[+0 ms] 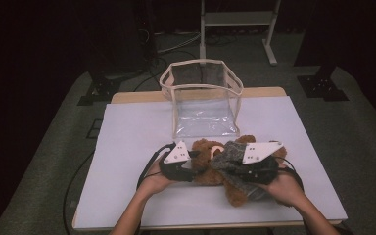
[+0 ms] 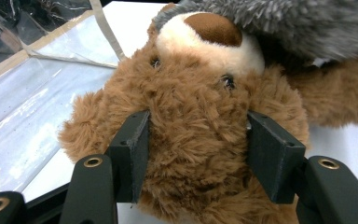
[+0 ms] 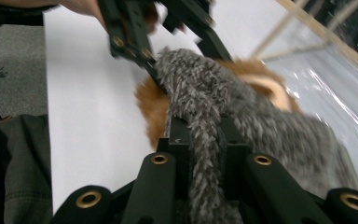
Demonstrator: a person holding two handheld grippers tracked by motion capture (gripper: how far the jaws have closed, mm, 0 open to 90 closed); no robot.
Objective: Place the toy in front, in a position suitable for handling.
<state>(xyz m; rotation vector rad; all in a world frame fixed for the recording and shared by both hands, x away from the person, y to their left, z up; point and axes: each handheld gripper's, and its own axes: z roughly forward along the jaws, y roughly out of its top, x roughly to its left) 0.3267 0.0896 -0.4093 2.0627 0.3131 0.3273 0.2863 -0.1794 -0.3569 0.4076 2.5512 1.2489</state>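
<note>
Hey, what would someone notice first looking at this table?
A brown teddy bear lies at the table's near middle, its head clamped by the left gripper. The right gripper pinches a fuzzy grey garment draped over it. Behind stands an open clear plastic bag.

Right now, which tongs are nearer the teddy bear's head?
Left. The left tongs straddle the teddy bear's head; the right tongs pinch the grey fuzzy cloth draped over it.
</note>
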